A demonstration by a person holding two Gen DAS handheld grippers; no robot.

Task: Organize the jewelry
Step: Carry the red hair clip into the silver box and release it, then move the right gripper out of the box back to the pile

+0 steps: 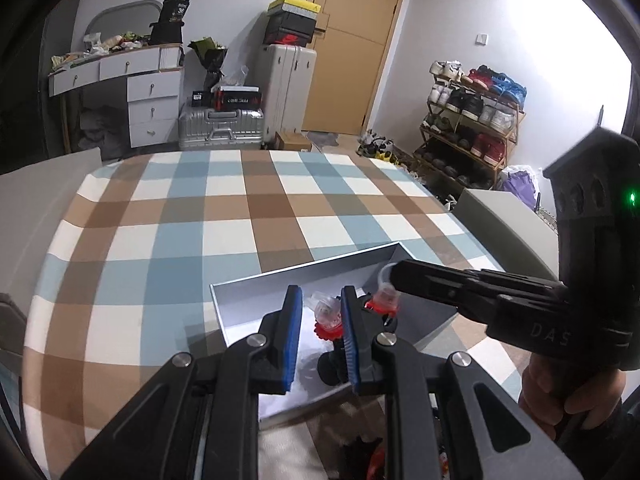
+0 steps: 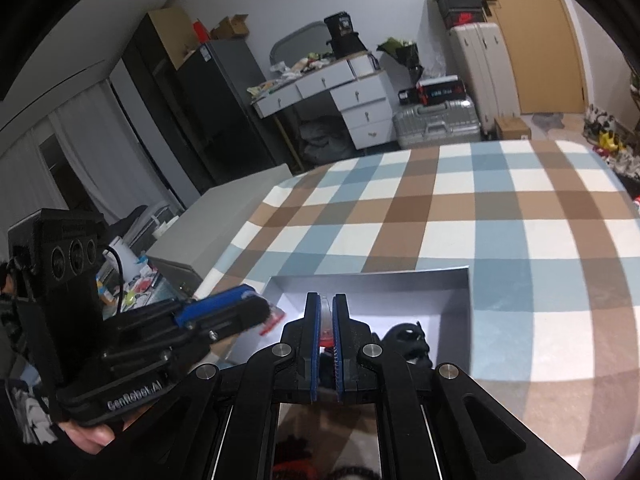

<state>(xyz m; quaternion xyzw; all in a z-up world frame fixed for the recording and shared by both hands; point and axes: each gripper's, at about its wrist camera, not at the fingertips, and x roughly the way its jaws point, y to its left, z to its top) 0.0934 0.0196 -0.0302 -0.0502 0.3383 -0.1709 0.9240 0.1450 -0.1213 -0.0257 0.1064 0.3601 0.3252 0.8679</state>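
Nearest the lens in the left wrist view, the left gripper (image 1: 320, 332) stands with its blue pads parted and nothing between them, poised low centre of the frame over a clear-and-red jewelry piece (image 1: 327, 316) that lies inside the shallow grey box (image 1: 304, 276); the gap appears set to straddle that piece. Just to the right, the right gripper (image 1: 394, 280) reaches in from the right edge, its tip at a second clear-and-red piece (image 1: 386, 298) raised above the box floor. The right wrist view shows why: the right gripper's (image 2: 327, 322) jaws are nearly closed, pinching that clear-and-red piece (image 2: 327, 320) so it can be carried. A dark, glossy item (image 2: 410, 342) rests in the box to the right of the fingers. Beyond, the checked tablecloth (image 1: 240, 216) is bare of jewelry, suggesting the box serves as the collecting place.
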